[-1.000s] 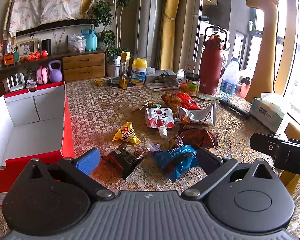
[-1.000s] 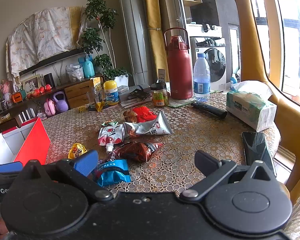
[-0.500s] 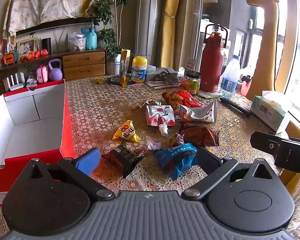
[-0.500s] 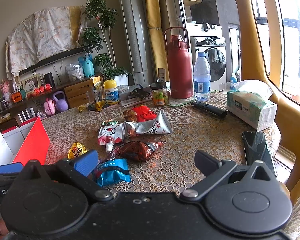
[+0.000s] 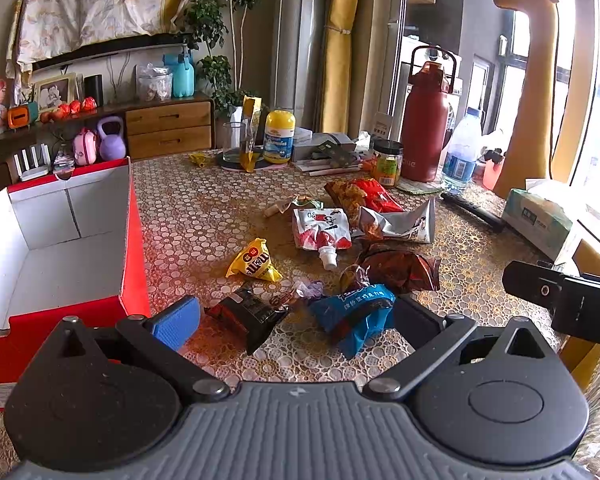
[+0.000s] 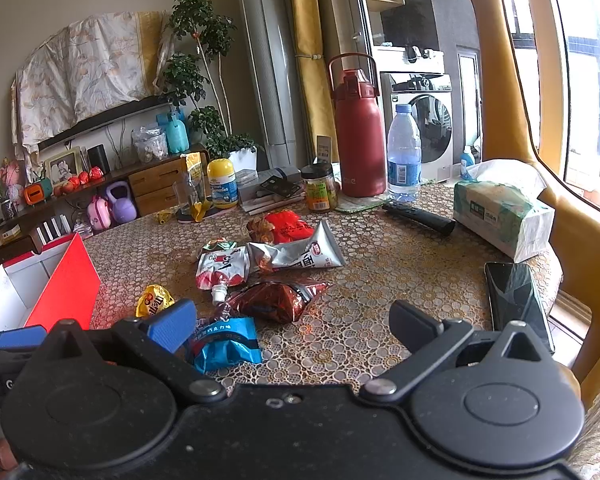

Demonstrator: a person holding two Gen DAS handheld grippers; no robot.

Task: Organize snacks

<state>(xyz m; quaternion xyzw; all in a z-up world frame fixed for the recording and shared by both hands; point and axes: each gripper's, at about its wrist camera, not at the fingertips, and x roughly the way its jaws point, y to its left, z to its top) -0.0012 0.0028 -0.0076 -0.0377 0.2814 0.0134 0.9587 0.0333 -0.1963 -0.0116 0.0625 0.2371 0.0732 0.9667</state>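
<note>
Snacks (image 5: 352, 312) mid-table | red box (image 5: 134, 240) at left edge | both tongs (image 5: 296, 320) (image 6: 292, 328) apart, holding nothing

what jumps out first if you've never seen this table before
A scatter of snack packets in the middle of the lace-covered table, the blue packet nearest the open left gripper. An open red box stands at the left, a tall red flask at the back.

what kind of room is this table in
Most likely a home living or dining room: a wooden sideboard with a framed photo along the wall, a potted plant, and a washing machine seen through a doorway.
</note>
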